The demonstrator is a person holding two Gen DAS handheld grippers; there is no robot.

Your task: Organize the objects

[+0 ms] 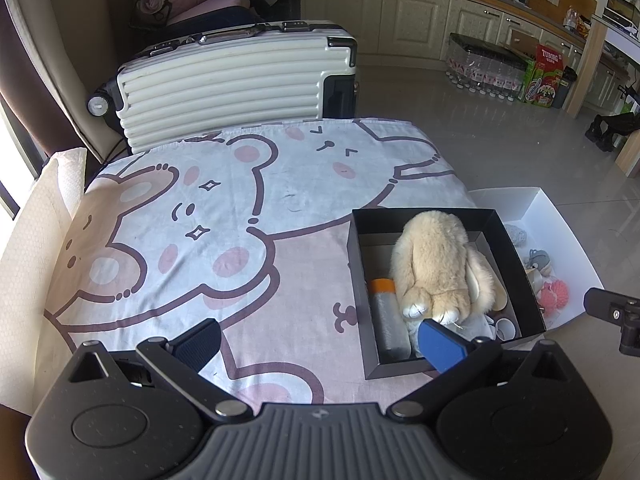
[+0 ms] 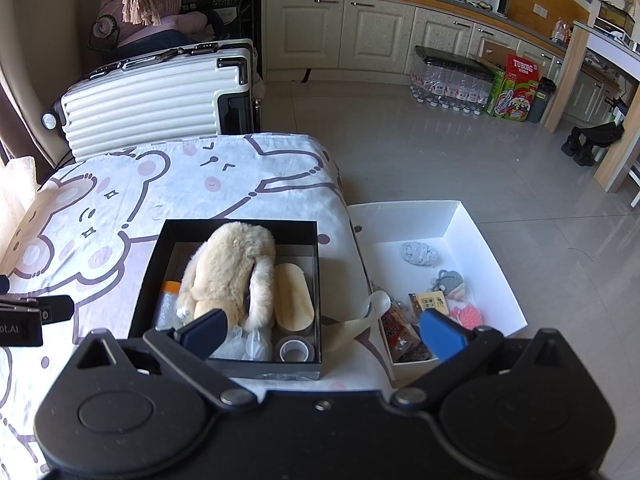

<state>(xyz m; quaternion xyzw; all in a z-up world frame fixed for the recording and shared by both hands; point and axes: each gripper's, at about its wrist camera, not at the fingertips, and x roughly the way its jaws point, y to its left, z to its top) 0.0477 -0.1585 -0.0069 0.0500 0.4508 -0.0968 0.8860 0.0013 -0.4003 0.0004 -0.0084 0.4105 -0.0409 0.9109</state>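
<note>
Cream plush rabbit (image 2: 228,268) beyond spread fingers (image 2: 204,330).

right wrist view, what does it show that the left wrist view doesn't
Only the right wrist view shows the tape roll, the oval wooden box and the snack packet in the white box. Only the left wrist view shows the paper towel at the bed's left edge. Both show the plush rabbit in the black box, the suitcase, and open jaws.

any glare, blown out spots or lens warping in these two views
Left wrist view: daylight blows out the left edge beside the bedsheet; the suitcase bows from fisheye. Right wrist view: glare on the white box wall and floor; cabinets curve; black box interior stays dim. Corners vignette in both.
</note>
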